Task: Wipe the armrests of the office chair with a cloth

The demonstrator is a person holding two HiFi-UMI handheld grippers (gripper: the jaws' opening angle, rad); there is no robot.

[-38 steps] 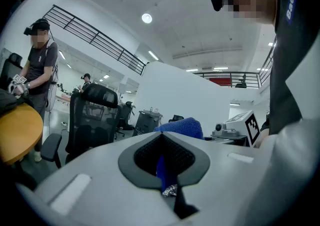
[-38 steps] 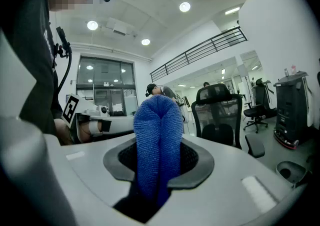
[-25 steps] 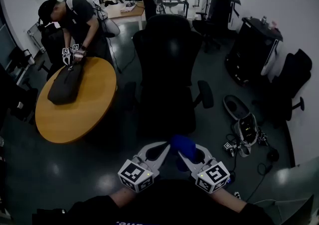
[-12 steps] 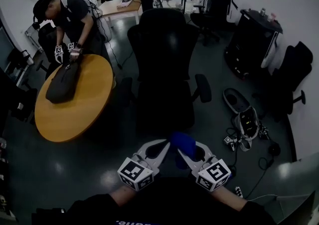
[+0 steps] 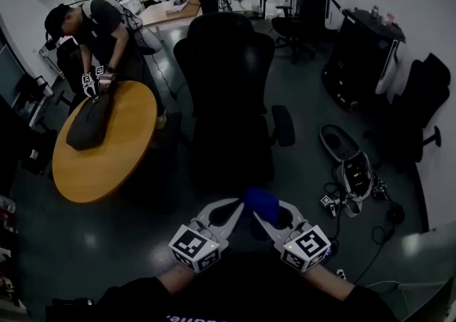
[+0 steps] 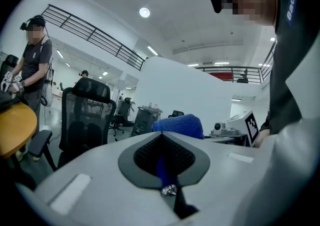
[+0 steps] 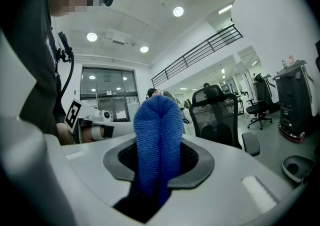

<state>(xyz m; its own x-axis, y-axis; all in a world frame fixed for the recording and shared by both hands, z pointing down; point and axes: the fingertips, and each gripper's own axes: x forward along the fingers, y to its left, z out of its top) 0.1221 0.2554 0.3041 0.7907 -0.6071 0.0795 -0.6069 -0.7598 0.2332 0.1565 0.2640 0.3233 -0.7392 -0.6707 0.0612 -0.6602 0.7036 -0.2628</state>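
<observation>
The dark, glossy office floor (image 5: 313,171) spreads ahead of me. On it stands the black mesh-backed office chair (image 5: 231,100). One padded armrest (image 5: 283,125) shows clearly, while the other is lost in shadow. The round wooden table (image 5: 107,164) carries a soft dark bag (image 5: 89,122). My left gripper (image 6: 164,170) is pinched together, with a blue sliver in its slit that I cannot identify. My right gripper (image 7: 159,170) clamps the knitted blue cloth (image 7: 159,135), well short of the chair.
</observation>
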